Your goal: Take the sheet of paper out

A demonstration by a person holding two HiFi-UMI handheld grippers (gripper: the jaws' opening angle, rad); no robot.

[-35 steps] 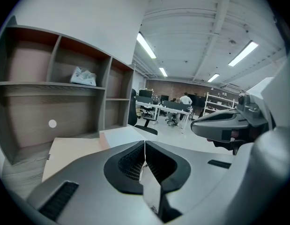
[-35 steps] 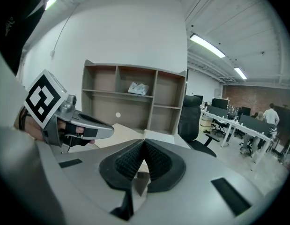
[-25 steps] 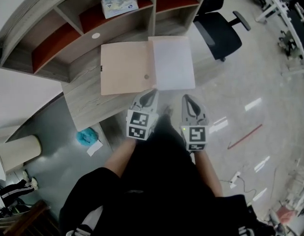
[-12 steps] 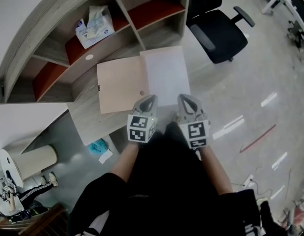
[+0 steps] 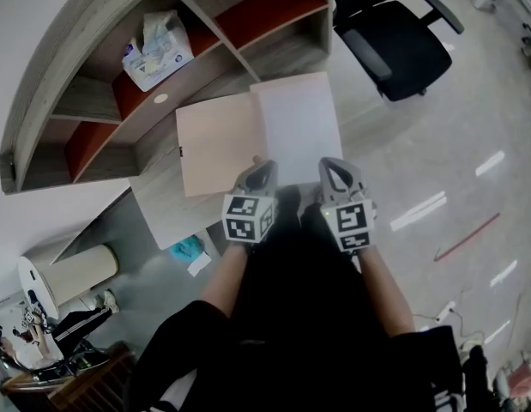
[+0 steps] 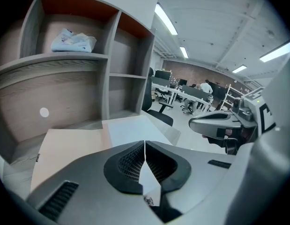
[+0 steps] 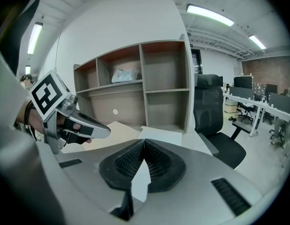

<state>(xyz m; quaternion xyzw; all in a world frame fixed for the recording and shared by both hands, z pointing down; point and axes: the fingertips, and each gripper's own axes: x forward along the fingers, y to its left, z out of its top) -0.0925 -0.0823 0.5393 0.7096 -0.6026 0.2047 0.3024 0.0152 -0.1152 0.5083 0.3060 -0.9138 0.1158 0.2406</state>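
An open tan folder (image 5: 215, 142) lies on the wooden desk (image 5: 166, 213), and a white sheet of paper (image 5: 298, 125) rests on its right half. Both grippers hover side by side at the near edge of folder and sheet. My left gripper (image 5: 265, 165) is shut and empty, its tip over the folder's fold. My right gripper (image 5: 328, 161) is shut and empty too, at the sheet's near edge. In the left gripper view the shut jaws (image 6: 145, 142) point over the sheet (image 6: 133, 128) and the tan folder (image 6: 65, 149). The right gripper view shows the sheet (image 7: 161, 136) just beyond its shut jaws (image 7: 144, 141).
Open shelf compartments (image 5: 205, 33) rise at the back of the desk, one holding a tissue pack (image 5: 156, 48). A black office chair (image 5: 402, 45) stands right of the desk. On the floor to the left are a cylindrical bin (image 5: 68, 277) and a blue object (image 5: 188, 247).
Both grippers have moved forward and lower towards the near edge of the folder and sheet. Their jaws stayed shut, and the folder and sheet lie as before.
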